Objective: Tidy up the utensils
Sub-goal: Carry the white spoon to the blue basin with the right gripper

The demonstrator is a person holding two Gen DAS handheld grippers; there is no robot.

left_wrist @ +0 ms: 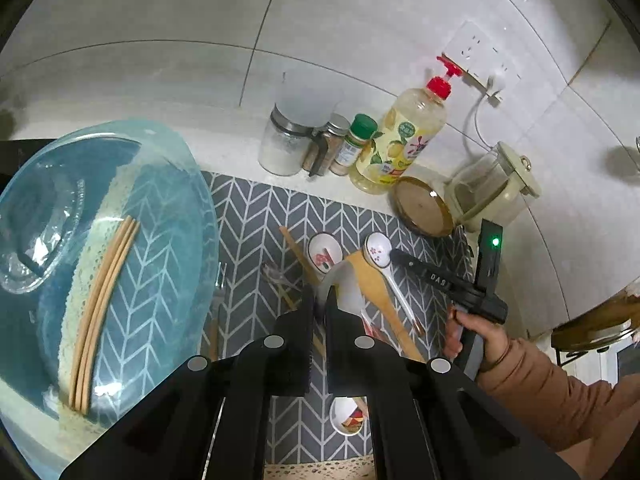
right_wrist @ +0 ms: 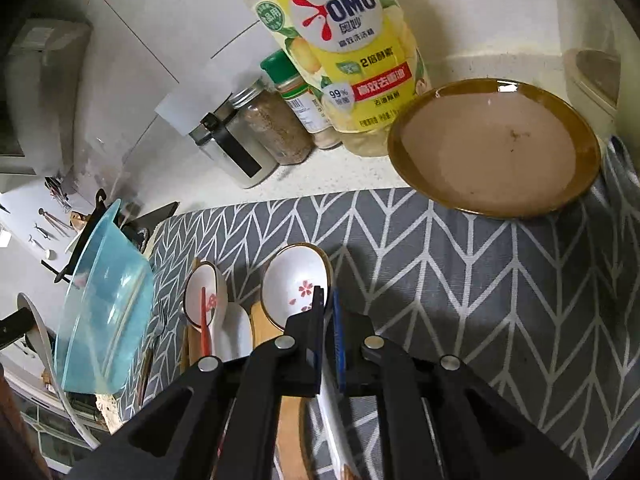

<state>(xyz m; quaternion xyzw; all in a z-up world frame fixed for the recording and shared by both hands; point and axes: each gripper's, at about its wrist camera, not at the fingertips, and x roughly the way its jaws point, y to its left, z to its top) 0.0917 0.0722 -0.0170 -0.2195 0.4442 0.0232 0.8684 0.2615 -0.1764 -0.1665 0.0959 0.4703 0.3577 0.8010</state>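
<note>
We've got the right tongs (right_wrist: 329,312) pinched shut on the flowered spoon (right_wrist: 296,284) mid-mat (right_wrist: 460,280), left tongs (left_wrist: 319,304) closed and empty above the pile. Next, we'd lift it toward the blue bowl (left_wrist: 168,240) at the mat's left edge.

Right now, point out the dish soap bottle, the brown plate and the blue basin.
dish soap bottle (right_wrist: 344,60): right wrist view, on its yellow label.
brown plate (right_wrist: 494,148): right wrist view, on its inner base.
blue basin (left_wrist: 160,240): left wrist view, on its translucent wall.
</note>
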